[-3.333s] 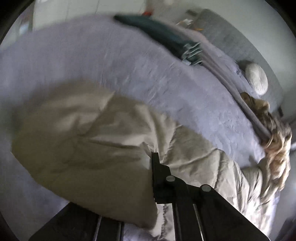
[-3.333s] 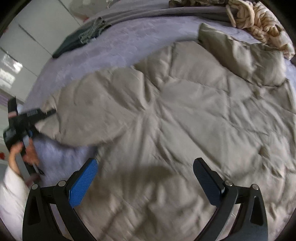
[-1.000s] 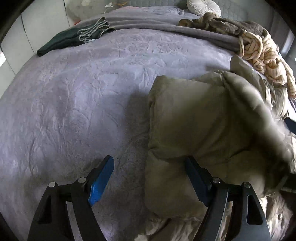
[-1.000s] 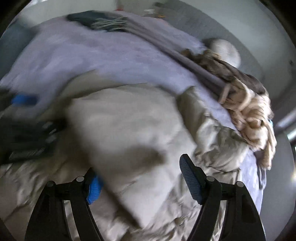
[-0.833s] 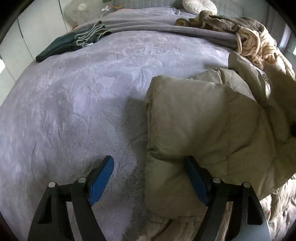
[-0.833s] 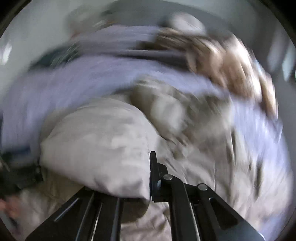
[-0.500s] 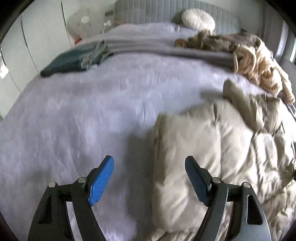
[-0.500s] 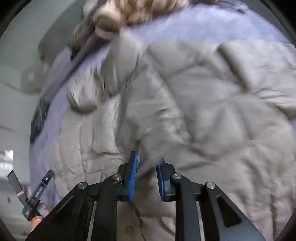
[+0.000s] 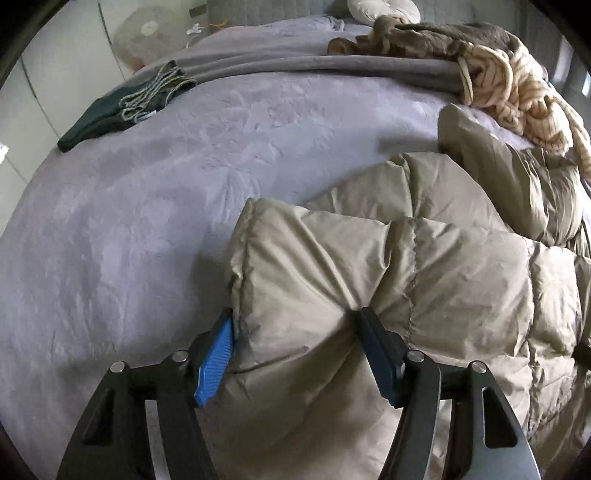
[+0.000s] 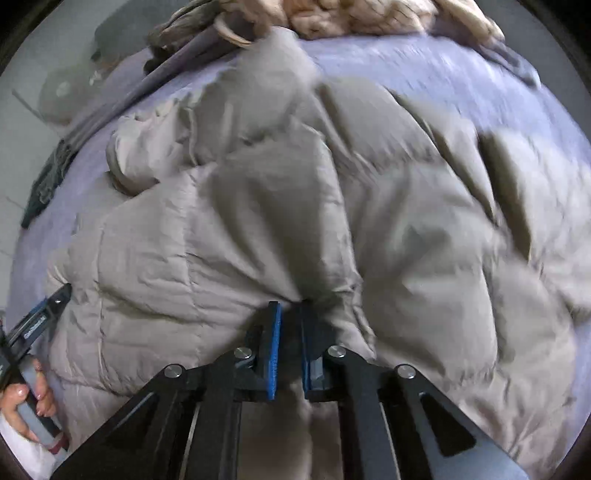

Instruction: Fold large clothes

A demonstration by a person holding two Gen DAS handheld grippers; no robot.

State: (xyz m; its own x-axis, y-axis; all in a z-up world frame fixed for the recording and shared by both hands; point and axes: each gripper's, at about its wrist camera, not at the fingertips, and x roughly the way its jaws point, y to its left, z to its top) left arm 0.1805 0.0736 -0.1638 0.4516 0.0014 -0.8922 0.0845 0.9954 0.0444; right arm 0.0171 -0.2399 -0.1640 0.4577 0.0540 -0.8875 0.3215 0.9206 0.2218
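Both grippers on puffer coat (image 9: 424, 280) | left gripper (image 9: 295, 354) closing round fold | right gripper (image 10: 290, 347) pinching fabric

Two close, downward wrist views, sharing the puffer coat (image 9: 424, 280).

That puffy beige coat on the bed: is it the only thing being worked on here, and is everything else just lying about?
In the job:
- puffy beige coat
- left gripper, jaws just closing on its folded edge
- right gripper, pinching a fold

Lying about:
- dark green folded garment
- grey blanket roll
- cream striped knit
- round cushion
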